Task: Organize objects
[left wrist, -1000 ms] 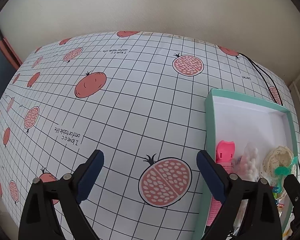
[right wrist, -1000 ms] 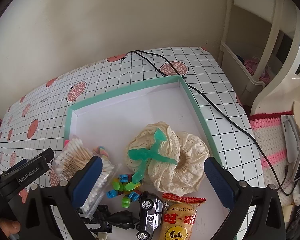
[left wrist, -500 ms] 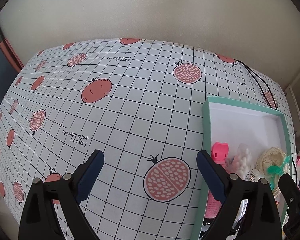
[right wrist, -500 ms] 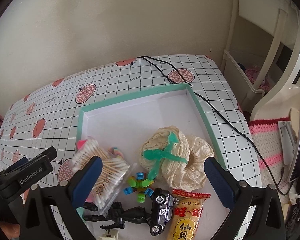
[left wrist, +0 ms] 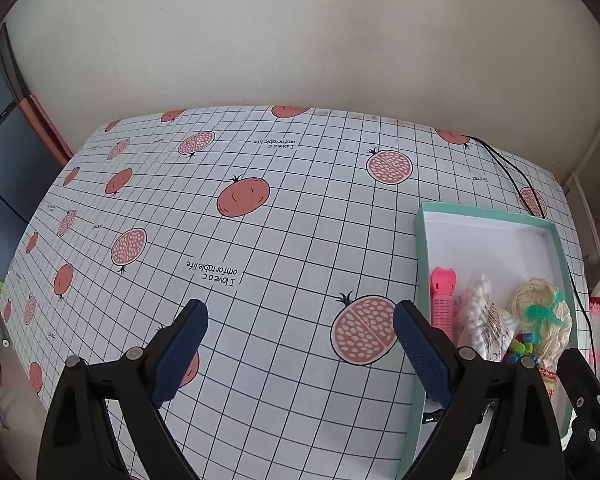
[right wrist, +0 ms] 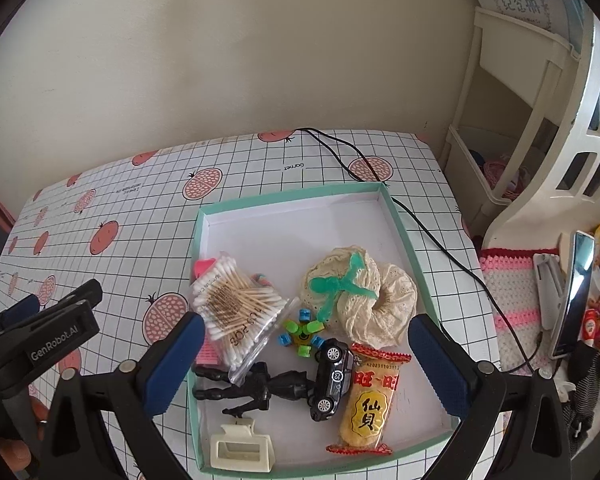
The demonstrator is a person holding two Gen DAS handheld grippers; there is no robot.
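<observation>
Near the right edge of the surface [right wrist: 120,208] sits the teal-rimmed box [right wrist: 296,197], white inside, w/ all the items packed toward its near half. Right wrist view shows the full contents: bag of cotton swabs [right wrist: 236,306] by the left wall, pink hair roller [right wrist: 202,267] half hidden under it, cream lace scrunchies [right wrist: 384,304] w/ a green plastic clip [right wrist: 340,286] on top, colourful fidget toy [right wrist: 302,334], black toy car [right wrist: 331,376], black action figure [right wrist: 252,388], yellow snack pack [right wrist: 370,400], cream claw clip [right wrist: 240,448] at the near-left corner. Left wrist view catches only the box's left part [left wrist: 420,248]: roller [left wrist: 443,296], swabs [left wrist: 484,316], scrunchie w/ clip [left wrist: 540,308]; car, figure, snack, claw clip not seen there. A black cable [right wrist: 420,220] runs along the box's far-right side.

Left tool [left wrist: 300,344] is released, jaws wide, empty, over bare pomegranate-print cloth left of the box. Right tool [right wrist: 306,360] also spread wide, gripping nothing, above the box's near half.

Vs 1 s ago: both views show more wall and more of the surface, box appears smaller and further off; contents unchanged.
</observation>
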